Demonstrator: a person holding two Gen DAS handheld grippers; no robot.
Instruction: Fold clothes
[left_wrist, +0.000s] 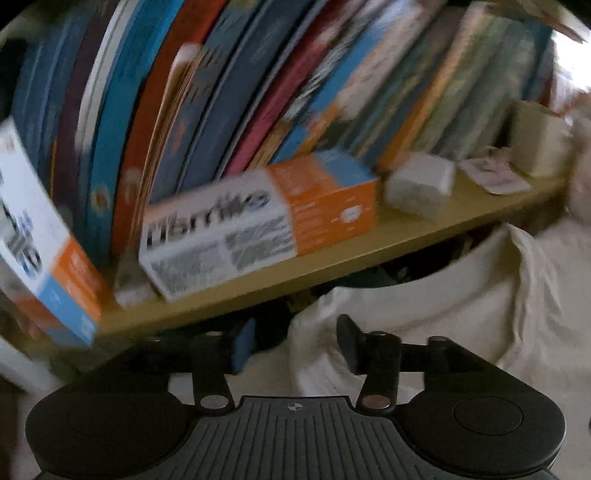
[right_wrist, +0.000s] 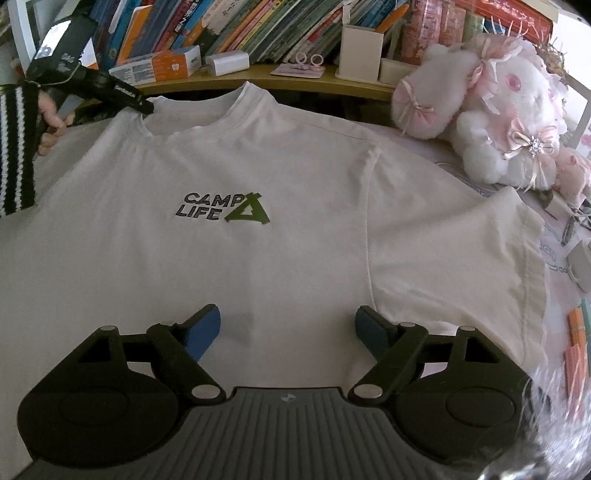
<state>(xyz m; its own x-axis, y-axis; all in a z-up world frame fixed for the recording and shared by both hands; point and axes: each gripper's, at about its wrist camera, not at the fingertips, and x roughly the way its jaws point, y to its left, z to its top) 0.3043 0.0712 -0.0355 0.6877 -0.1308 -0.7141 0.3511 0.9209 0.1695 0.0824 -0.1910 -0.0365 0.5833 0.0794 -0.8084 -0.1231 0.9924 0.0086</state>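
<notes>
Right wrist view: white T-shirt (right_wrist: 258, 177) lies spread flat, print up, filling the centre of the frame, collar toward the bookshelf (right_wrist: 266, 79) at top. Right gripper (right_wrist: 288, 328), bottom centre, hovers with jaws spread wide, nothing between them. Left gripper (right_wrist: 146, 107), upper left, sits at the collar's shoulder edge. Left wrist view, blurred: its jaws stand parted over rumpled white cloth; contact cannot be told.

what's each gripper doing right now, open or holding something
left gripper: open, white t-shirt cloth between its fingers, not pinched.
right gripper: open wide over the shirt, holding nothing.
</notes>
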